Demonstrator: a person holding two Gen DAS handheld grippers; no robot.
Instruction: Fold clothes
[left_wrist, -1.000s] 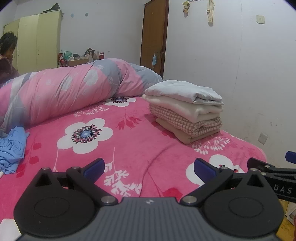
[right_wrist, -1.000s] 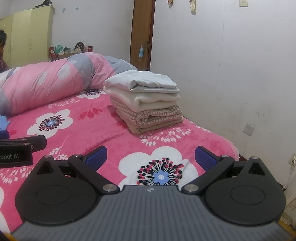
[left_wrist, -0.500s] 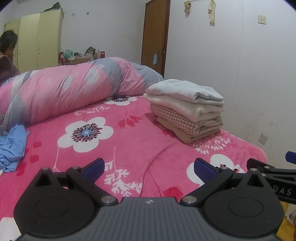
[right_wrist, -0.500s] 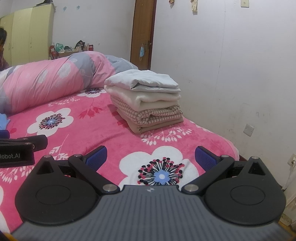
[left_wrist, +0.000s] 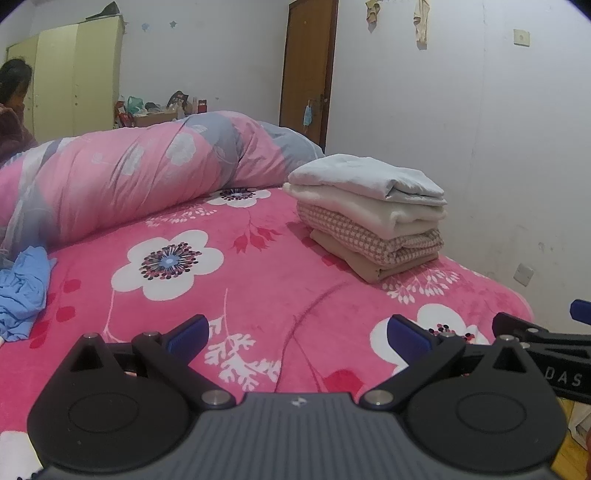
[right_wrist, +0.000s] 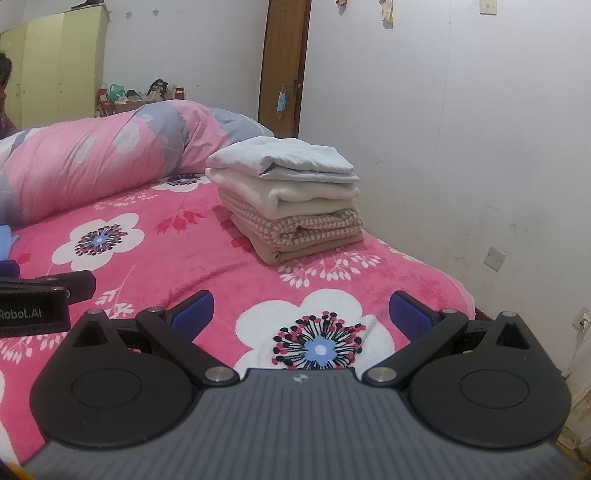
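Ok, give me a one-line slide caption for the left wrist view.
Open left tool over a pink floral bed, four folded clothes stacked by the wall, a crumpled blue garment unfolded at left.

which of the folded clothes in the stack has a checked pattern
The pink-and-white checked folded garment, third from the top; the pale grey, cream and tan ones are plain.
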